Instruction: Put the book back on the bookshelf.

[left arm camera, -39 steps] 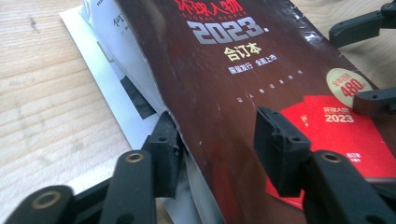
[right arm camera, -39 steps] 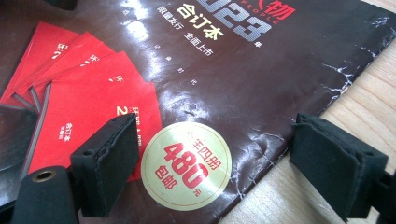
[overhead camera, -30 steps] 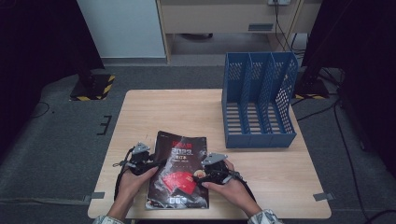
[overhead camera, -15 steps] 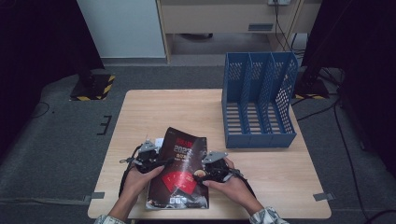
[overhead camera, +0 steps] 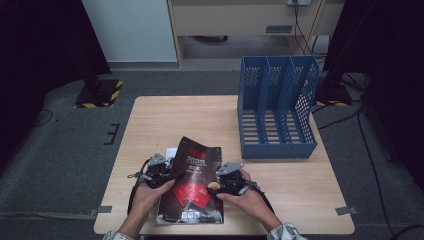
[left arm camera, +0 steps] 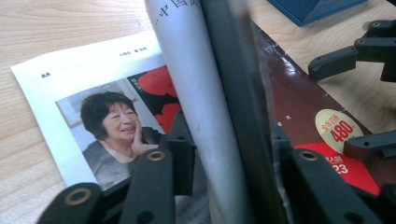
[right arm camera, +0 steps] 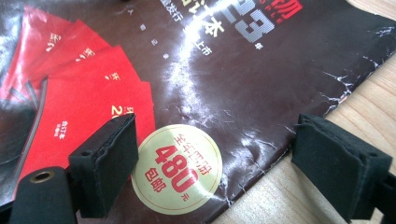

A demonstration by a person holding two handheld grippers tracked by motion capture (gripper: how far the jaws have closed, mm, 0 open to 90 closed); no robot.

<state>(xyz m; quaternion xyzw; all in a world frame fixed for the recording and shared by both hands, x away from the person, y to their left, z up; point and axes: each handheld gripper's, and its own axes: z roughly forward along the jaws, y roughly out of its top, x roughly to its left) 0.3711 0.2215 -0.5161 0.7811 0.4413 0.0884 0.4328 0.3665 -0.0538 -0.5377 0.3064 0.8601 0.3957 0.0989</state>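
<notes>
A dark magazine [overhead camera: 192, 192] with red fans on its cover lies at the table's near edge. My left gripper [overhead camera: 165, 176] is at its left side. In the left gripper view the gripper [left arm camera: 229, 154] is shut on the lifted cover [left arm camera: 205, 93], which curls up white side out. Under it, an inside page [left arm camera: 93, 88] with a printed photo lies flat. My right gripper [overhead camera: 221, 186] rests at the magazine's right edge. In its own view this gripper [right arm camera: 222, 156] is open, jaws wide apart astride the edge, with a round yellow sticker [right arm camera: 176, 168] between them.
A blue three-slot file holder [overhead camera: 277, 107] stands upright at the back right of the wooden table [overhead camera: 175, 120]. Bare wood stretches behind the magazine and along the right side. Grey floor surrounds the table.
My left gripper has moved in against the magazine's left side and raised the cover's edge off the page beneath. The right gripper has stayed at the right edge.
</notes>
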